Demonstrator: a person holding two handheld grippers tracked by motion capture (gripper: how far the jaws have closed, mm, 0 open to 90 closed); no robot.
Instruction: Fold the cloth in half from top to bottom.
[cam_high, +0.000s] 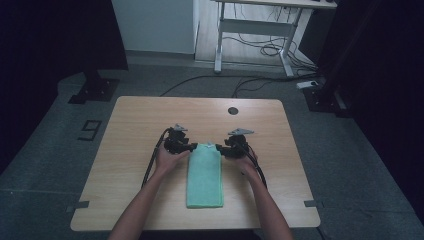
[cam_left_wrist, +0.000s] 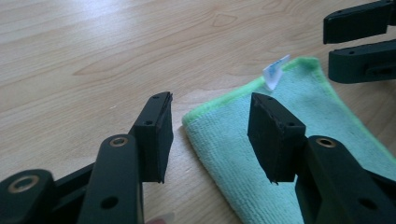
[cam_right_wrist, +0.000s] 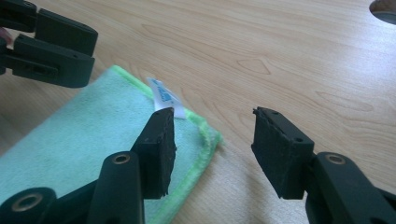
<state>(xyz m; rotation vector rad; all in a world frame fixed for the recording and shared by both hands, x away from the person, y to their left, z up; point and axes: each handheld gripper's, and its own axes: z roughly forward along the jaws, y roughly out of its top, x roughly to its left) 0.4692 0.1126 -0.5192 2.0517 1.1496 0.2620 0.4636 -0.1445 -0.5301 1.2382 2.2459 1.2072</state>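
Both grippers have their jaws spread wide, with nothing between them. The left gripper (cam_left_wrist: 210, 135) straddles the near-left corner of the far end of the cloth (cam_left_wrist: 289, 154): one jaw stands over bare wood, the other over the green pile, and whether either pad touches the surface I cannot tell. The right gripper (cam_right_wrist: 212, 144) mirrors it at the other far corner, one jaw over the cloth's edge, the other over the table (cam_right_wrist: 299, 60).

A small white tag (cam_right_wrist: 163, 95) with blue print sticks up from the far hem of the cloth, between the two grippers. Each gripper view also catches the other gripper's black jaws farther off, across the cloth.

From the high view, the cloth (cam_high: 205, 175) lies folded into a long narrow strip, flat on the table (cam_high: 130, 130), running from the person's side toward the far side, about in the middle. The left gripper (cam_high: 187, 146) and right gripper (cam_high: 223, 148) sit just beside its far end, one each side, each held in a hand (cam_high: 167, 159) with bare forearms coming in from below. Black cables trail back along the arms.

A round dark grommet (cam_high: 233, 110) sits in the table near its far edge. Beyond, on the grey floor, stand a white desk frame (cam_high: 260, 30) and loose cables.
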